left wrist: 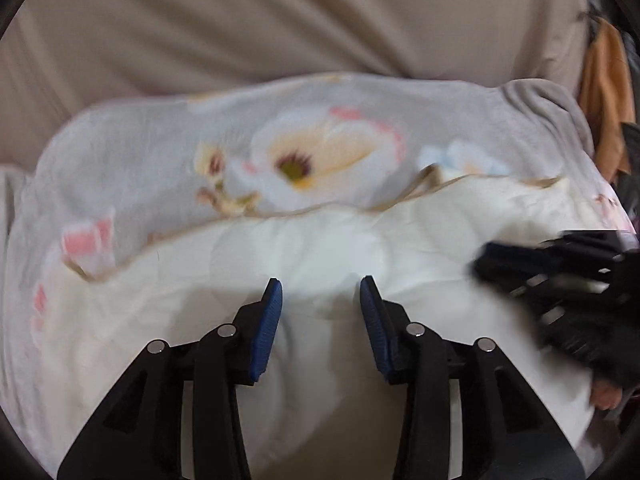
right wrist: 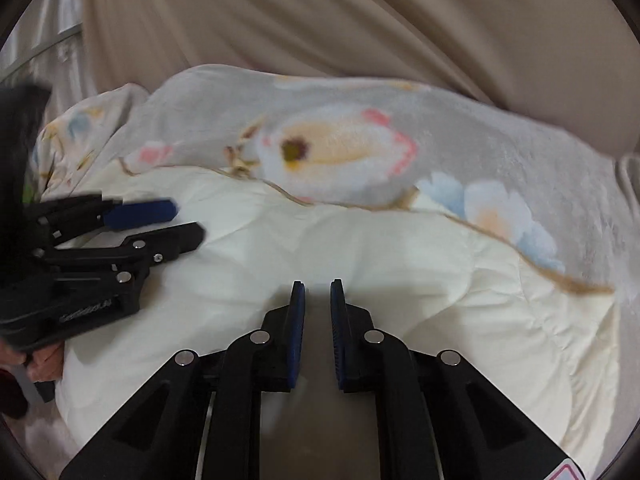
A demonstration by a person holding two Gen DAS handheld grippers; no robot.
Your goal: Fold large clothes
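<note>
In the left wrist view the left gripper (left wrist: 321, 290) hovers released over the cream lining of the floral blanket (left wrist: 304, 152) on the beige sheet (left wrist: 280, 20), while the right wrist view shows the right gripper (right wrist: 317, 294), jaws narrowly parted and empty, poised likewise, probably to pinch an edge.

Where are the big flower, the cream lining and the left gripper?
big flower (left wrist: 320, 156), left wrist view, its cream petal.
cream lining (right wrist: 360, 248), right wrist view, its puffy middle.
left gripper (left wrist: 320, 292), left wrist view, between its fingertips.
</note>
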